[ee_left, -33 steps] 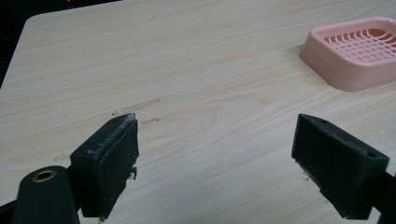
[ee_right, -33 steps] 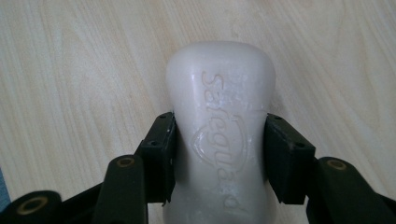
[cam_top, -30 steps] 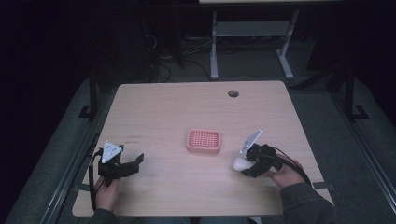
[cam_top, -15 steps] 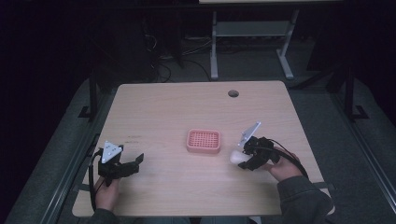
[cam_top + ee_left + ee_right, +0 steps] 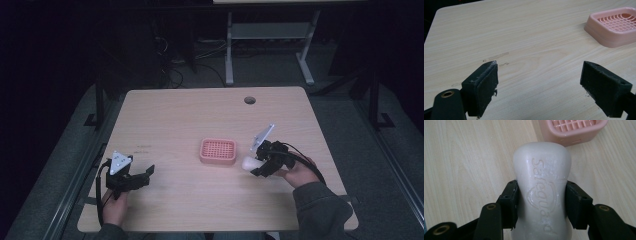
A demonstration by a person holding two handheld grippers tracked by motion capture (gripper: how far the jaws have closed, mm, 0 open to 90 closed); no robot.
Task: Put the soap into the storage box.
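Note:
A white bar of soap (image 5: 541, 185) with raised lettering is clamped by its narrow waist in my right gripper (image 5: 541, 202). In the high view the right gripper (image 5: 260, 165) holds the soap (image 5: 248, 163) a little above the table, just right of the pink soap dish (image 5: 218, 151). The dish (image 5: 571, 131) has a grid floor and lies just beyond the soap's far end. My left gripper (image 5: 145, 175) rests near the table's front left corner, jaws wide apart with bare wood between them (image 5: 539, 82). The dish (image 5: 616, 26) lies to its upper right.
The wooden table (image 5: 200, 120) has a round cable hole (image 5: 249, 100) near its far edge. A metal stand (image 5: 270, 45) and cables lie on the dark floor behind the table.
The right gripper has carried the soap slightly up and to the left, closer to the pink dish. The left gripper has stayed where it was.

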